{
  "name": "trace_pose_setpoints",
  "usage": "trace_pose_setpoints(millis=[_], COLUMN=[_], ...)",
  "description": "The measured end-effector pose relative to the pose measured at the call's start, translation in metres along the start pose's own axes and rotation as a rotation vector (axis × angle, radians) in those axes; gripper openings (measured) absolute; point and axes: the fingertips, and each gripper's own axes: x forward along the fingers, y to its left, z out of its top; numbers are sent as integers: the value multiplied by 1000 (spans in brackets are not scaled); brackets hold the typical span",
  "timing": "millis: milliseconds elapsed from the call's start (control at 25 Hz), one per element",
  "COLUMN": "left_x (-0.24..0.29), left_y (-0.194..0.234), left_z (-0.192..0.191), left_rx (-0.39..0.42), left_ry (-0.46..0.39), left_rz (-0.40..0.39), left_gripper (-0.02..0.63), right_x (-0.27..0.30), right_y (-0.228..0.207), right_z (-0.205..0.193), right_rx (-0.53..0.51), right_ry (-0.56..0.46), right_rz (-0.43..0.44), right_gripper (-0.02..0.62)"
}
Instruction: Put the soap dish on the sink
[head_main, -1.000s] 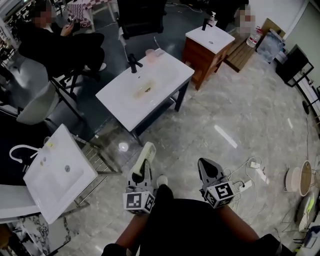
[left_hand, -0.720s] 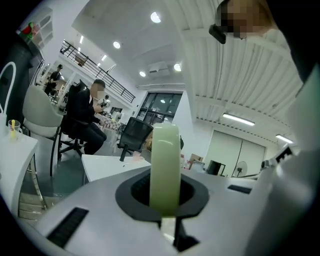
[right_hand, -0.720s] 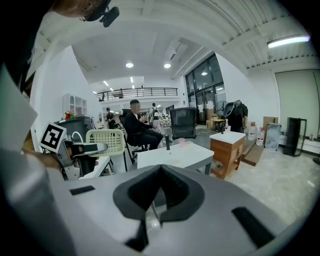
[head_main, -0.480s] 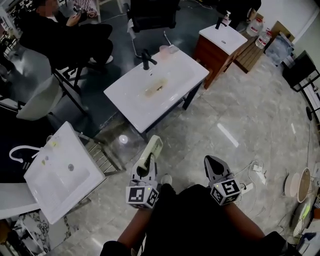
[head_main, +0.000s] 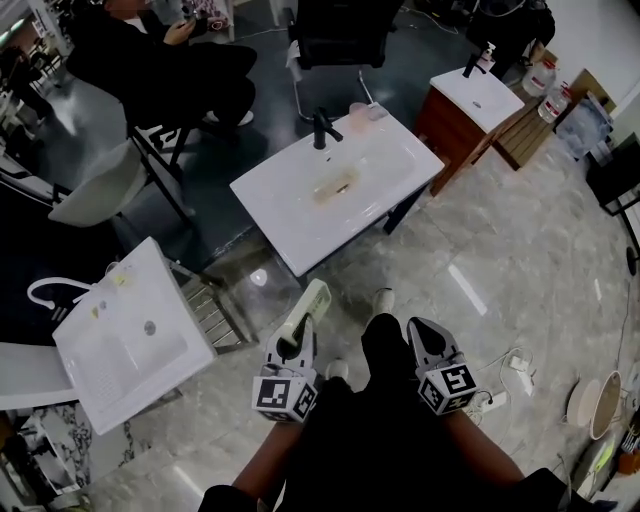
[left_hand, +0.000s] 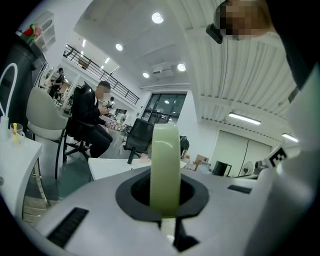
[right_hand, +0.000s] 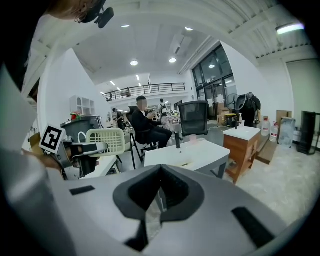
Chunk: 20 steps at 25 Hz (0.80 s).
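Left fingers (left_hand: 90, 210) clamp dish (left_hand: 165, 165) edge-on; right gripper (right_hand: 161, 169) closed, empty. Thin grip: dish may twist or slip out before reaching sink (head_main: 282, 205).

Grey marble tiles (head_main: 520, 240) cover the near floor and give way to a dark, glossy floor (head_main: 225, 165) farther off. A white sink (head_main: 300, 205) on dark legs stands where the two meet. A wooden vanity cabinet (head_main: 445, 130) is just beside it and a black office chair (head_main: 335, 35) behind. Round ceiling lights (left_hand: 157, 18) shine from a white ceiling. Tall dark-framed windows (right_hand: 216, 85) fill one wall, next to a railed mezzanine (right_hand: 145, 89).
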Motion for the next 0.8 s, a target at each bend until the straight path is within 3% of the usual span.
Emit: trace_pose_setpoints(millis=[280,480,800], left_x=[44,83,148], left_y=[11,25,33], left_z=[16,18,32], left_rx=[-6,-56,-80], left_ry=[-14,23,34], left_rz=[73,136,232], left_gripper=[20,20,20], right_x=[60,109,182], right_y=[-27,-53,-92], right_z=[41,70,109], right_rx=[-14,28,-28], right_ry=[-26,-30,-26], right_rz=[89,144,274], right_gripper=[-2,-2,-2])
